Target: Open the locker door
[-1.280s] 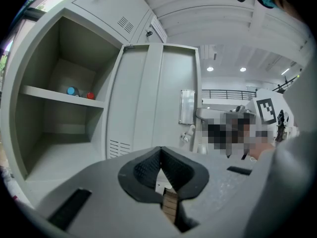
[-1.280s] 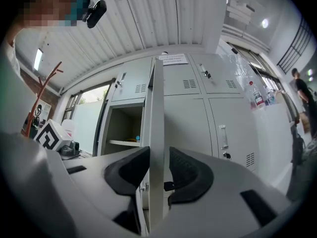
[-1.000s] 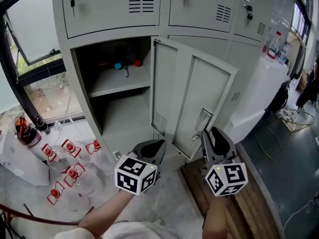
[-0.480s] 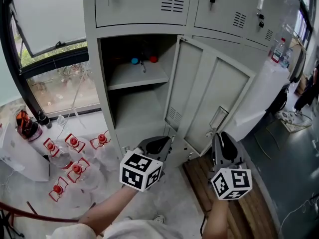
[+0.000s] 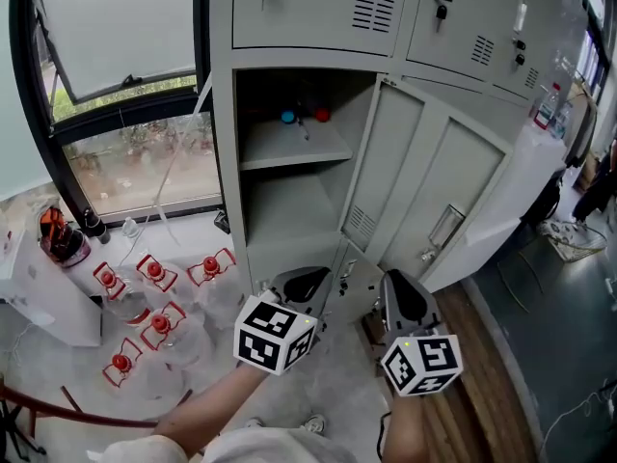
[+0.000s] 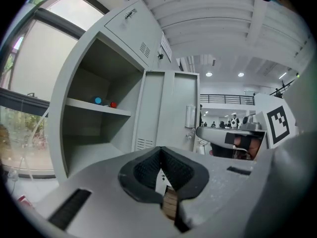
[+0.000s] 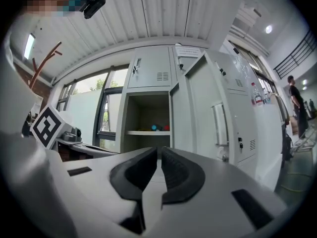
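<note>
Door (image 5: pixel 415 177) is wide open, swung out to the right of the locker (image 5: pixel 225 162). It's plain grey metal w/ vertical ribs, vent slots (image 5: pixel 360 222) low down and a handle (image 5: pixel 445 228) nr the free edge. My left gripper (image 6: pixel 159 150) is closed, tips touching, empty. My right gripper (image 7: pixel 158 150) has just been closing: thin slit left, nothing in it. Both are apart from the door.

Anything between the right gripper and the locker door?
Nothing visible. The right gripper hangs short of the locker door, which already stands open, with only open space between them. Its fingers have just been closing with nothing between them, and a slim gap is left.
</note>
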